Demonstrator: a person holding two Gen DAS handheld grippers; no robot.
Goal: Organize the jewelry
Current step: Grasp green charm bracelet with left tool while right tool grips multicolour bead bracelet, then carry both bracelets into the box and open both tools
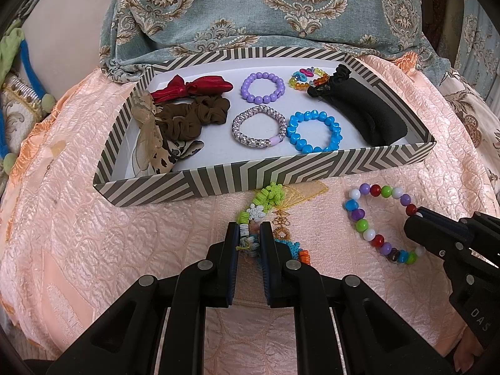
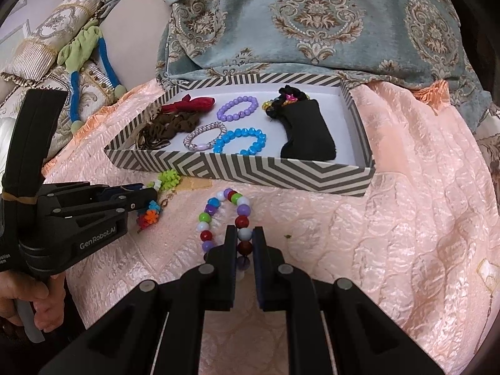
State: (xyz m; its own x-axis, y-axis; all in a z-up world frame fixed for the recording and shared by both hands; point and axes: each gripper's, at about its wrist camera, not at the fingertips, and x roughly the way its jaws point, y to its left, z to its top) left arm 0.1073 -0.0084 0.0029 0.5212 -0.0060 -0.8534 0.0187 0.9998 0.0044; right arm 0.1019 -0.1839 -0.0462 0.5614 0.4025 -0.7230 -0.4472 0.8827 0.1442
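A striped box (image 1: 218, 181) (image 2: 281, 175) on the pink bedspread holds a purple bead bracelet (image 1: 262, 87), a blue one (image 1: 314, 131), a silver woven one (image 1: 259, 126), scrunchies and a black pouch (image 1: 359, 109). My left gripper (image 1: 250, 231) (image 2: 147, 198) is shut on a flower-bead bracelet (image 1: 265, 200) (image 2: 168, 176) lying in front of the box. My right gripper (image 2: 243, 237) (image 1: 412, 222) is shut on a multicolour round-bead bracelet (image 1: 362, 218) (image 2: 218, 206) on the bedspread to the right.
A patterned blue-grey cushion (image 1: 250, 6) stands behind the box. A green and blue fabric item (image 2: 84, 59) lies far left. Pink bedspread (image 2: 406, 218) stretches to the right of the box.
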